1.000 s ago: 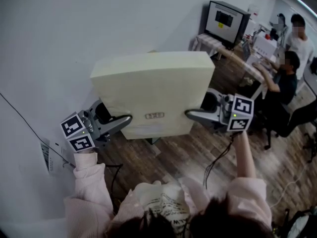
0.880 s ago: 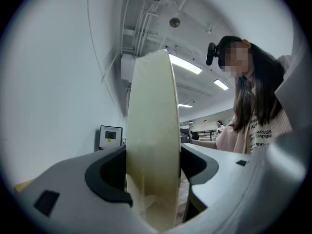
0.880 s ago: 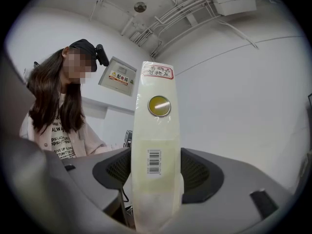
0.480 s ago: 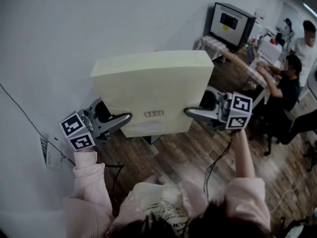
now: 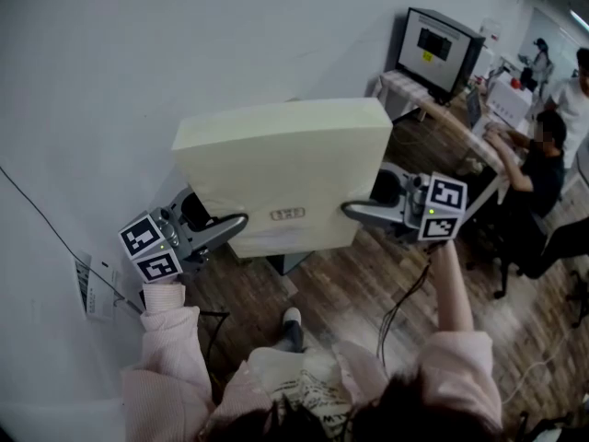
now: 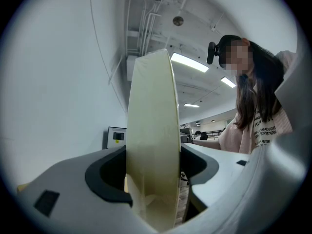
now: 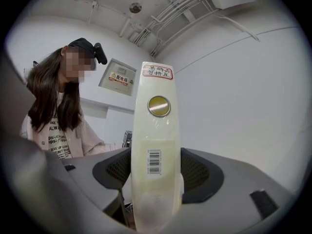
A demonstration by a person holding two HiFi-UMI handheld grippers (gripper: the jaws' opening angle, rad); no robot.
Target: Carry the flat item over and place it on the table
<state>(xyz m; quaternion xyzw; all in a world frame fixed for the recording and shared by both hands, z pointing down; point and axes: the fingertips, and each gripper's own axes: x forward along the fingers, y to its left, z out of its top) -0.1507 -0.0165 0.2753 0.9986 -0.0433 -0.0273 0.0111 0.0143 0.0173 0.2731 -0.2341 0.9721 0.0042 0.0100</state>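
1. Carrying: holding flat item (image 5: pixel 281 168) upright over the floor (image 5: pixel 354 288), on no surface yet.
2. Clamping its side edges with left gripper (image 5: pixel 237 221) and right gripper (image 5: pixel 352 212).
3. Next, likely: reaching surface, lowering evenly, releasing.

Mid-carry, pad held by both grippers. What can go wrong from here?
1. The left gripper and right gripper pinch the cream pad low on its side edges. Most of it stands above the jaws, so it may tip or twist out.
2. The white wall looks close behind the pad; brushing it could lever the pad loose.
3. A cable hangs from the right gripper near the person's shoe; it could snag a step.
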